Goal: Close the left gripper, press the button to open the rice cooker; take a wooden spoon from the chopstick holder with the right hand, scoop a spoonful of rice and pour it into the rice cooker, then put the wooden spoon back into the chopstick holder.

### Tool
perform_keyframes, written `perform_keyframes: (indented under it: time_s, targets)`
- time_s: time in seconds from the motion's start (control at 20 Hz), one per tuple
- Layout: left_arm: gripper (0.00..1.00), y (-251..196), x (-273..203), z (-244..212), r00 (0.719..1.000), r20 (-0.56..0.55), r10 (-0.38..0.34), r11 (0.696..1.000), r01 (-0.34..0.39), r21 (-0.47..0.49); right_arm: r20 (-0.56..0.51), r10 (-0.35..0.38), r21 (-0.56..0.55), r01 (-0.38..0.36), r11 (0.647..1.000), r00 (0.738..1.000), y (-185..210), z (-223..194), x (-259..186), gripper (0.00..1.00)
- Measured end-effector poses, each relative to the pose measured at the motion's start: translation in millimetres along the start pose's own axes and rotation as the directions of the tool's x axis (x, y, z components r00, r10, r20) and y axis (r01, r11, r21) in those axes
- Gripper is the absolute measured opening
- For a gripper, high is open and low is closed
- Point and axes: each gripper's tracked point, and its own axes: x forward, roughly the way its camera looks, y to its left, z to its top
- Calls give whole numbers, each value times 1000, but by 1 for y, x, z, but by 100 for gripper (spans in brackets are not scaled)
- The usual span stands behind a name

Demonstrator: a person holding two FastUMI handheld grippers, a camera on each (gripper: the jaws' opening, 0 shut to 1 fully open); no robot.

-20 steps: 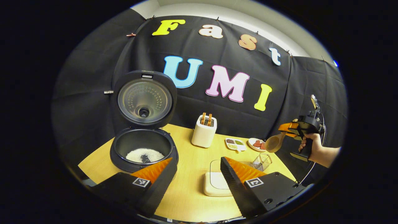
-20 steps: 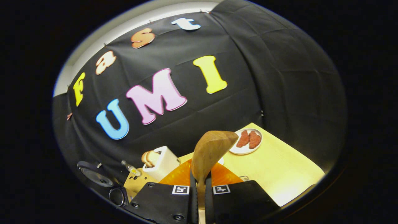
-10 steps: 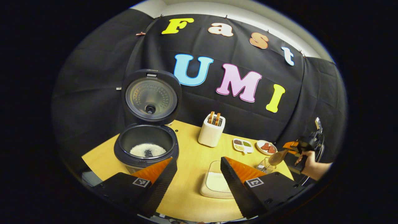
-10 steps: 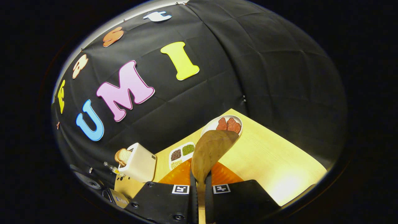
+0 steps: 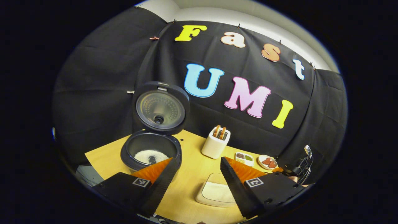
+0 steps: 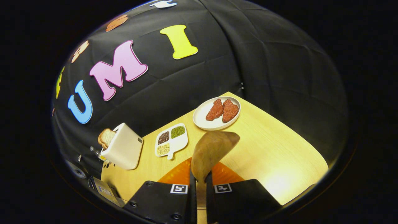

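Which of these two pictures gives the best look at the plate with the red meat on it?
The right gripper view: the plate sits close and large, two red pieces on it. In the left gripper view the same plate is small and far off.

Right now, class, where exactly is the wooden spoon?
In the right gripper view, the wooden spoon is clamped by its handle in the right tool, its bowl raised over the table, just below the meat plate.

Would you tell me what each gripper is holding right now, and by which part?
The right gripper is shut on the wooden spoon, clamped at the handle just below the bowl. The left gripper is open, holding nothing.
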Motion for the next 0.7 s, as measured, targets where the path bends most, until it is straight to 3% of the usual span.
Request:
perform_keyframes:
  time_s: [0.15,0.35,0.4,0.7]
  targets:
    - [96,19,-4,22,998,42,38,999,-38,3,-3,8,-1,-8,1000,1000,0,0,-7,27]
    - [95,45,-3,62,990,107,92,995,-97,37,9,12,-58,-12,998,1000,-2,-2,-31,80]
    - [95,49,-1,72,988,121,100,993,-106,46,21,7,-84,-5,996,1000,-5,0,-38,100]
    - [95,69,15,137,974,183,130,982,-152,110,155,-12,-263,53,963,988,-19,37,-95,98]
